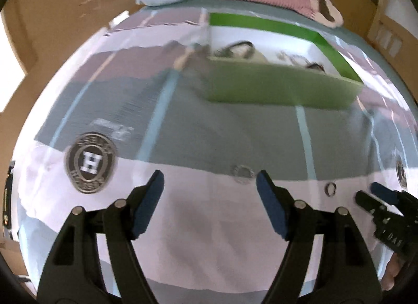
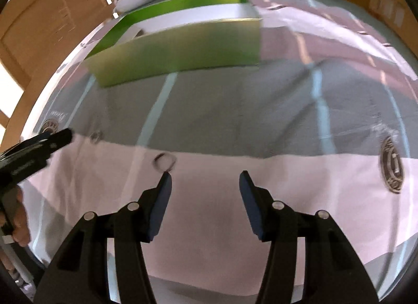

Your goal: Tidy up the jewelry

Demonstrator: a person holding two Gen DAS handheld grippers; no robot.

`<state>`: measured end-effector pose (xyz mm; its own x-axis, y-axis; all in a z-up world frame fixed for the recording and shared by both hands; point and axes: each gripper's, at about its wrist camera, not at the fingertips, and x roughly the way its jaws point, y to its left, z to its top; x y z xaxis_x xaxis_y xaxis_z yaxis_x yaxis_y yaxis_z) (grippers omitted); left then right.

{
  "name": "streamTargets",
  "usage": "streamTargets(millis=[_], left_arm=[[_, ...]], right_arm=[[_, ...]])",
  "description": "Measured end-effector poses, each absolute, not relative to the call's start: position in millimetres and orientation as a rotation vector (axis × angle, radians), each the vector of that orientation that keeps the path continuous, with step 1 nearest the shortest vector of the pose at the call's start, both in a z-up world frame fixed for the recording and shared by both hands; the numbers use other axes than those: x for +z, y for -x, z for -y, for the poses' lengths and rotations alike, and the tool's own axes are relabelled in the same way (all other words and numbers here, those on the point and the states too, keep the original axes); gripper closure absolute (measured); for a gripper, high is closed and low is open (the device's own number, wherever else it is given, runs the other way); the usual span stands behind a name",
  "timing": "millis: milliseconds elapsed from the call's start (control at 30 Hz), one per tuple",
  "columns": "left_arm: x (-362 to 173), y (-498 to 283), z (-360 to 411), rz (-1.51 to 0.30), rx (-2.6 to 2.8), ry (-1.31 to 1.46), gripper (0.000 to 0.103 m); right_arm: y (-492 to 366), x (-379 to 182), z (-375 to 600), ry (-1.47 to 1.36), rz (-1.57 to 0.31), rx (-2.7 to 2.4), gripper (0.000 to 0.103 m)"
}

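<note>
Jewelry already lies inside the green box: through the blur of the left wrist view, what look like two dark looped pieces and a paler tangle between them rest on its white floor, though I cannot count them with confidence. So part of the sorting appears done.

Two pieces are left out on the bed cover, both on the near side of the box, along the edge where the grey band meets the pale one. One is a beaded ring or small bracelet; the other is a plain small ring, further from the box's left end. The round printed badges on the cover are only pattern, not jewelry.

The left tongs stand open and empty, the beaded ring just beyond their tips. The right tongs are likewise open with nothing between the pads; the plain ring sits right at the tip of their left finger.

Judging by this, two pickups and two drops into the box remain.
</note>
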<state>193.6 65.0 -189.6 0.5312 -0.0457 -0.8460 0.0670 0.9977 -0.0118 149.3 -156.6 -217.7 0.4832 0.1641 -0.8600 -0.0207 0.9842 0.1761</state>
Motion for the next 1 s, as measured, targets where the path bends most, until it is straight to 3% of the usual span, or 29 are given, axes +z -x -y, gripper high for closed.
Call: streamTargets(millis=[133,300,333,367,700,867,933,967,1000], left_arm=[[-193,-190,-59,-1.016,-0.061,-0.048,0.035],[-192,-186,-60,-1.016,-0.056,-0.047,0.035],[-192,-185,-59,-1.017,-0.058,-0.046,0.035],[-193,-184,-59,-1.019,-0.061,-0.043,0.035],[-208,-188,-44,-1.048,-0.13,-0.053,0.035],[-230,-206,-33,-1.088,-0.109,-0.079,0.035],[-233,-210,-32,-1.083,-0.102,-0.08,0.037],[-233,-211,-31,-1.076,-0.097,-0.083,0.044],[-232,-211,-30,-1.072,-0.097,-0.084,0.059]], right_arm=[[-157,-223,133,-0.087,-1.065,0.136,0.05],[-172,-231,117,-0.081,-1.071,0.123,0.063],[-173,-232,114,-0.075,-1.065,0.121,0.069],[-175,-231,112,-0.063,-1.06,0.119,0.081],[-149,-234,149,-0.033,-1.064,-0.018,0.082],[-138,-232,159,-0.065,-1.057,-0.006,0.068],[-138,-231,160,-0.07,-1.055,-0.006,0.068],[-138,-232,160,-0.07,-1.055,-0.007,0.068],[-136,-232,160,-0.072,-1.055,-0.009,0.068]])
